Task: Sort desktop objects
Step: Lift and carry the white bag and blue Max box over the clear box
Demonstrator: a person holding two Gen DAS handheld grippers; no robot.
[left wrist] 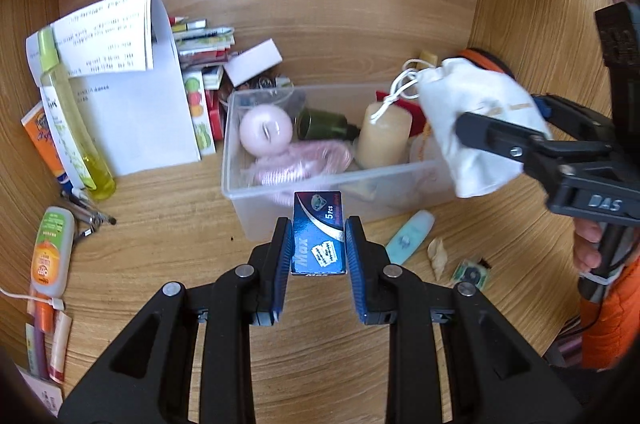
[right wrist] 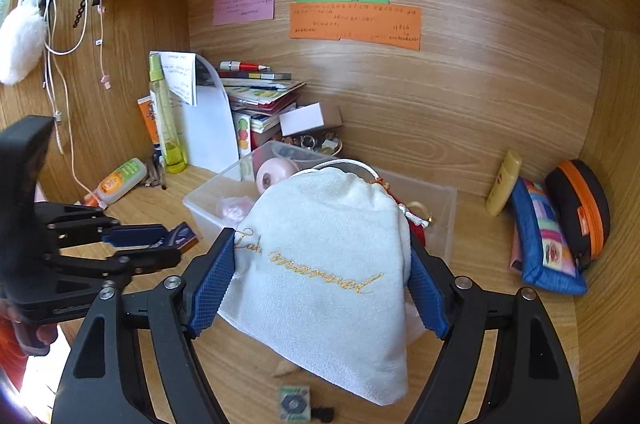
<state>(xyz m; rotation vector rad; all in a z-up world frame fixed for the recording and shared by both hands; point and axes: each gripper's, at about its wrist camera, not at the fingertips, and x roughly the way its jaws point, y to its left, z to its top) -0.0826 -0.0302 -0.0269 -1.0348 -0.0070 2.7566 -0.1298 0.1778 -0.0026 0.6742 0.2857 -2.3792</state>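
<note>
Grippers are both loaded: the left gripper [left wrist: 318, 244] is clenched on a small blue box [left wrist: 318, 234] marked "Max" and "5 Pcs", held upright between its blue pads just in front of the clear bin [left wrist: 240, 179], above the tabletop [left wrist: 160, 224]. The right gripper [right wrist: 320, 276] grasps a white pouch [right wrist: 324, 276] with gold script — its drawstring end points toward the bin, and in the left wrist view the pouch [left wrist: 472, 119] hangs over the bin's right end. Inside the bin lie a pink ball [left wrist: 266, 129], a cream candle [left wrist: 384, 135], a dark green bottle [left wrist: 322, 123] and pink cord [left wrist: 304, 161]. On the tabletop near the bin's front right sit a pale blue tube [left wrist: 410, 236], a shell [left wrist: 437, 254] and a small green packet [left wrist: 472, 274]. At the left stand a yellow spray bottle [left wrist: 70, 119] and white papers [left wrist: 132, 103], with an orange-labelled bottle [left wrist: 52, 252] lying nearer. Against the right wall lean a patchwork purse [right wrist: 546, 240] and a black case [right wrist: 580, 207] with orange trim.
</note>
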